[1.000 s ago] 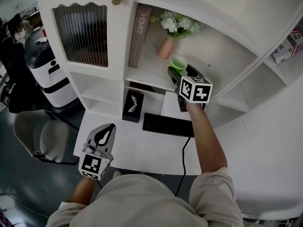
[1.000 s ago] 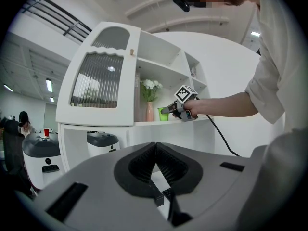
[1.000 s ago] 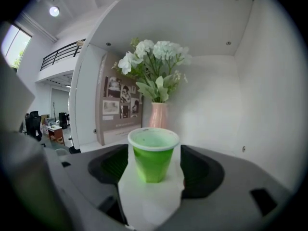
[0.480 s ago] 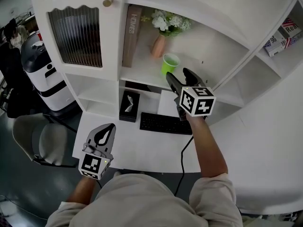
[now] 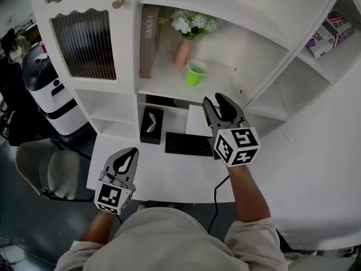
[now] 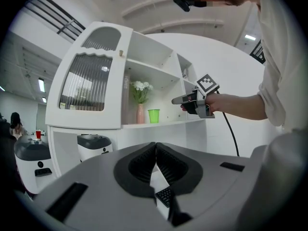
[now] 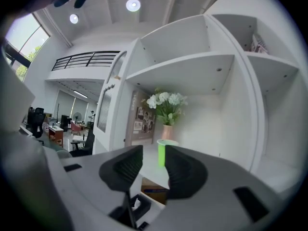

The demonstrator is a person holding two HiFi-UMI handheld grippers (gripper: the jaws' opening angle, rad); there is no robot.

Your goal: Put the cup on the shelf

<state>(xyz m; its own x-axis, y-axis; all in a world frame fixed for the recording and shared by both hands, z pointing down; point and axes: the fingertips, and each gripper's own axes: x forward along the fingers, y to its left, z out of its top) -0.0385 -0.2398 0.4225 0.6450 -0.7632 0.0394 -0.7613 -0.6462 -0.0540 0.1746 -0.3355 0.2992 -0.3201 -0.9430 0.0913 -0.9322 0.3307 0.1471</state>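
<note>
1. The tall white shelving unit [image 5: 163, 82] stands ahead of both tools. The white desk [image 5: 163, 176] lies below them.

2. The right gripper [image 5: 214, 99] is held out on a nearly straight forearm, above the black keyboard [image 5: 189, 144], with its jaws pointing into the open shelf bay. The jaws are closing and nothing is between them.

3. The left gripper [image 5: 131, 153] is held low and close to the body over the near desk edge. Its jaws are together and empty.

4. The small bright green plastic cup [image 5: 196, 72] stands upright, mouth up, on the shelf board, clear of both tools. It lies straight ahead of the right gripper along the line of its jaws, just beyond the tips. It is far ahead of the left gripper, so the right hand is much the nearer.

5. Beyond the cup stands a slim pink vase [image 5: 183, 52] of white flowers, close beside it.

6. Assessment: placement appears complete. Any withdrawal should run straight back along the jaw line, so the cup is not tipped.
</note>
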